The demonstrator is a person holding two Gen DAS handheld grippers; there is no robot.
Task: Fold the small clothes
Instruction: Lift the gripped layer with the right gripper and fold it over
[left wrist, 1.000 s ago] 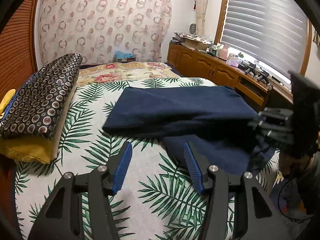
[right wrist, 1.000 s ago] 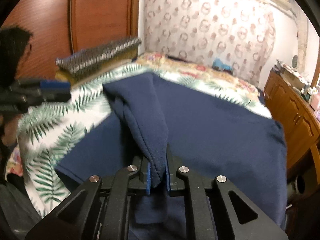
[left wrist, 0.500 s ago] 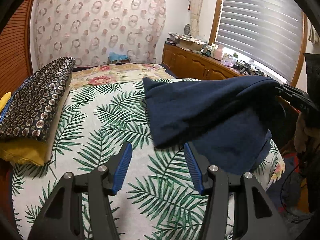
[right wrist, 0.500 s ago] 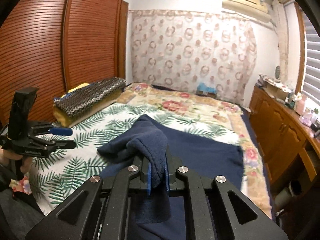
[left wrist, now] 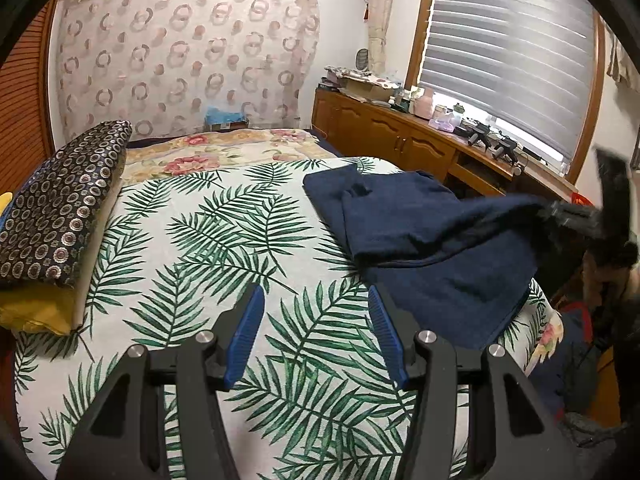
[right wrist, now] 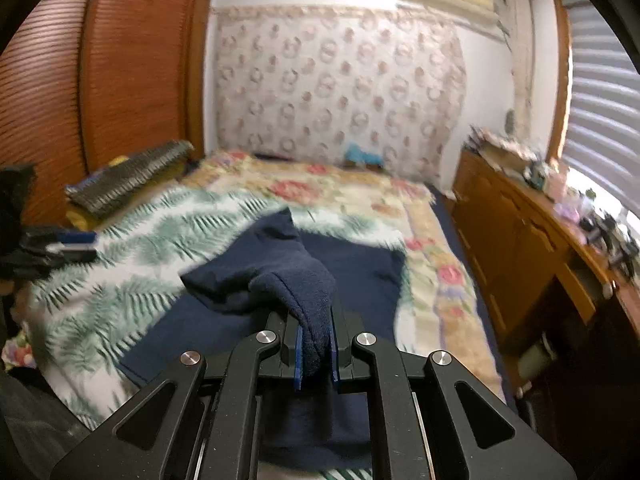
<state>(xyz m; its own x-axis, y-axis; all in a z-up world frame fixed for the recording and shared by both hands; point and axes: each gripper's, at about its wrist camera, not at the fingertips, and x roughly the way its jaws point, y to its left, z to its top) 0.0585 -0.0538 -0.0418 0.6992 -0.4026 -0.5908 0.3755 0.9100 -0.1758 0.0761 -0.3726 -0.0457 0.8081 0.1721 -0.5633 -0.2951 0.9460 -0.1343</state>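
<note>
The right gripper [right wrist: 316, 354] is clenched on a bunched fold of the navy knit garment [left wrist: 420, 240], lifted over the palm-print bedspread [left wrist: 200, 248]; the left gripper [left wrist: 316, 332] is held released. Soft and limp, it is best gripped at edges.

We see a bed [left wrist: 192, 240] under a palm-leaf sheet, a floral blanket [left wrist: 224, 152] toward twelve o'clock. At nine o'clock lies a dark patterned pillow [left wrist: 60, 208] on a yellow one [left wrist: 36, 308]. A ring-print curtain [left wrist: 180, 52] hangs behind, a cluttered wooden cabinet [left wrist: 384, 132] runs along two o'clock beneath grey blinds [left wrist: 512, 40]
</note>
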